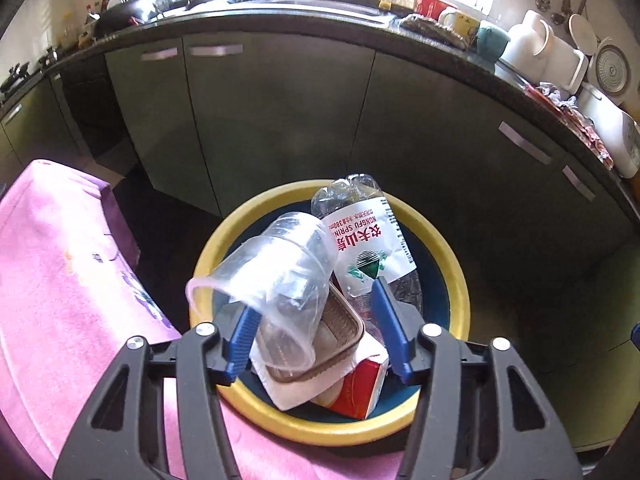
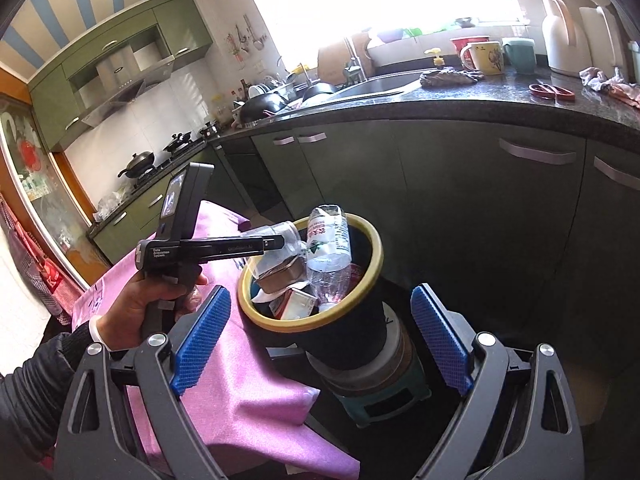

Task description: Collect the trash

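Clear plastic cup (image 1: 276, 276) lies tilted on top of the full yellow-rimmed bin (image 1: 448, 280), between the parted blue pads of the left tool (image 1: 316, 320), which do not press it. A crushed bottle (image 1: 360, 240) leans beside it. The right tool (image 2: 320, 340) stands wide open and empty

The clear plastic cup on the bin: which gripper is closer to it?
Left. The left gripper has its open fingers on both sides of the plastic cup, above the bin. The right gripper hangs back, open and empty.
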A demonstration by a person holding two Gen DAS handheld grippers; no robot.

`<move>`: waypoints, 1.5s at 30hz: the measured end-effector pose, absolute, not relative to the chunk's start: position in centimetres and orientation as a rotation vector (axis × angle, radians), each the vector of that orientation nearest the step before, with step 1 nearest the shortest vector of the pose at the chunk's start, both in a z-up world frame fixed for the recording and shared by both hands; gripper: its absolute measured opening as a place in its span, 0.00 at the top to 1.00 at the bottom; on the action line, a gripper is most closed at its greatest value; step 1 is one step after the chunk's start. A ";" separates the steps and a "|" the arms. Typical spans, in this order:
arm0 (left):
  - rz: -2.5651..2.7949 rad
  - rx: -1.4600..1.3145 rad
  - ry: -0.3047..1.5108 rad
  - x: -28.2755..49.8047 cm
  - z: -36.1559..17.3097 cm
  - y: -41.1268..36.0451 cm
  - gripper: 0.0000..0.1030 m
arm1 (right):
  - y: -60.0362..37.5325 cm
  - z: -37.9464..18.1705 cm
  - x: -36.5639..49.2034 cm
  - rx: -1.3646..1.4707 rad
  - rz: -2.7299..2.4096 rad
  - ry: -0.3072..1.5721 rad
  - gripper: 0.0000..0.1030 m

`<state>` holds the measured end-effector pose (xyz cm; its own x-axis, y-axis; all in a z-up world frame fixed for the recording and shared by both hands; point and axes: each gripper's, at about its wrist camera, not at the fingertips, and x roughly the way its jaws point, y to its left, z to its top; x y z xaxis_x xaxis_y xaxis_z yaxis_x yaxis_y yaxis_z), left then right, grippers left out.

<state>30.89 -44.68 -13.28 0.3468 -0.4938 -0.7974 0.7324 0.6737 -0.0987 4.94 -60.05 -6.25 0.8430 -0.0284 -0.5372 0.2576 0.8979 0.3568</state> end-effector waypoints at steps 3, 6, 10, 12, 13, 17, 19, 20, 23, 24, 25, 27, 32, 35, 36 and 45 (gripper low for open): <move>-0.795 0.289 0.841 28.8 -11.3 -42.3 0.33 | -58.9 -5.8 5.2 0.404 -0.138 0.555 0.12; -0.748 0.281 0.770 26.2 -9.5 -38.8 0.18 | -57.1 -5.4 5.8 0.356 -0.108 0.570 0.12; -0.682 0.258 0.722 22.4 -7.9 -32.9 0.14 | -54.2 -5.2 6.5 0.302 -0.045 0.589 0.11; -0.642 0.250 0.694 20.2 -7.1 -29.8 0.13 | -52.7 -5.1 6.7 0.284 -0.009 0.589 0.10; -0.614 0.244 0.677 19.0 -6.7 -28.1 0.12 | -52.1 -5.1 6.8 0.278 0.008 0.587 0.09; -0.490 0.193 0.615 14.5 -5.1 -21.5 0.09 | -48.9 -4.7 6.9 0.239 0.077 0.567 0.08; -0.411 0.172 0.578 12.3 -4.3 -18.4 0.07 | -47.4 -4.4 6.9 0.213 0.104 0.553 0.07; -0.361 0.158 0.558 11.2 -3.8 -16.7 0.07 | -46.6 -4.2 6.8 0.201 0.120 0.544 0.05; -0.249 0.113 0.517 8.5 -2.6 -12.3 0.07 | -44.8 -3.7 6.5 0.177 0.149 0.523 0.05; -0.218 0.099 0.505 7.6 -2.3 -11.1 0.07 | -44.3 -3.5 6.4 0.170 0.153 0.516 0.05; -0.190 0.088 0.496 6.9 -2.0 -10.0 0.07 | -44.0 -3.3 6.3 0.164 0.159 0.509 0.05; -0.154 0.064 0.484 5.5 -1.6 -8.2 0.07 | -43.3 -2.8 5.9 0.146 0.162 0.493 0.05; -0.115 -0.009 0.488 3.0 -1.5 -5.3 0.07 | -42.0 -1.7 4.8 0.099 0.137 0.455 0.05; -0.076 -0.038 0.485 1.8 -1.8 -4.1 0.07 | -41.8 -1.3 4.4 0.079 0.120 0.441 0.05; -0.064 -0.045 0.482 1.5 -1.8 -3.7 0.07 | -41.8 -1.1 4.3 0.077 0.118 0.438 0.05; -0.033 -0.044 0.451 0.8 -1.1 -3.4 0.07 | -42.2 -0.6 3.2 0.072 0.098 0.417 0.05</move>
